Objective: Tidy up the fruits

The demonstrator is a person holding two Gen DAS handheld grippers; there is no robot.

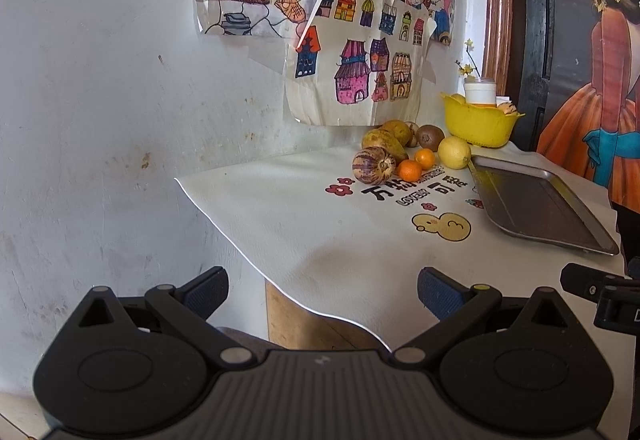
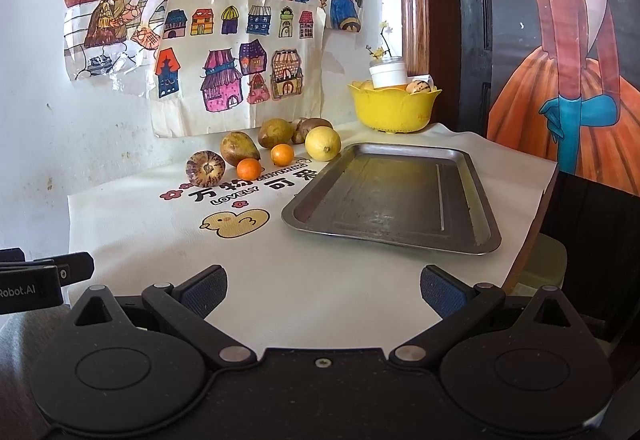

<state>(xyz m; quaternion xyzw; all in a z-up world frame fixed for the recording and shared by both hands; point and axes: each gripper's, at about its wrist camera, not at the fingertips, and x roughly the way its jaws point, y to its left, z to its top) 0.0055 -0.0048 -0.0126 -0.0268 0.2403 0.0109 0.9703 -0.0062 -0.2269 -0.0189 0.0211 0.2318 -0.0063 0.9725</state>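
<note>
Fruit lies in a loose cluster at the far side of the desk (image 2: 320, 300), by the wall: a striped melon (image 2: 205, 168), two brownish pears (image 2: 239, 147) (image 2: 275, 133), two small oranges (image 2: 249, 168) (image 2: 282, 154), a kiwi (image 2: 311, 127) and a lemon (image 2: 323, 143). Just to their right sits a metal tray (image 2: 394, 196) with nothing in it, the likely place for them.

Both claws hover over the near edge, well apart from the fruit. The left claw (image 1: 322, 294) is spread wide and holds nothing; the right claw (image 2: 323, 292) is likewise spread and holds nothing. No piece looks to have been moved yet.

To do the first pick well, I would start with an outer piece. The lemon is nearest the tray and suits the right claw; the melon at the left end suits the left. Round fruit can roll, so close across the widest part and low enough that it does not squirt out. The oranges are small and sit touching or nearly touching the pear and melon; come at them from the front, where there is free cloth.

Behind the tray stands a yellow bowl (image 2: 394, 108) holding a white jar (image 2: 387, 72) with a flower sprig and some more fruit. The tray's raised rim must be cleared when carrying across. Drawings (image 2: 240, 60) taped to the wall hang just behind the cluster, so a deep reach could brush them.
</note>
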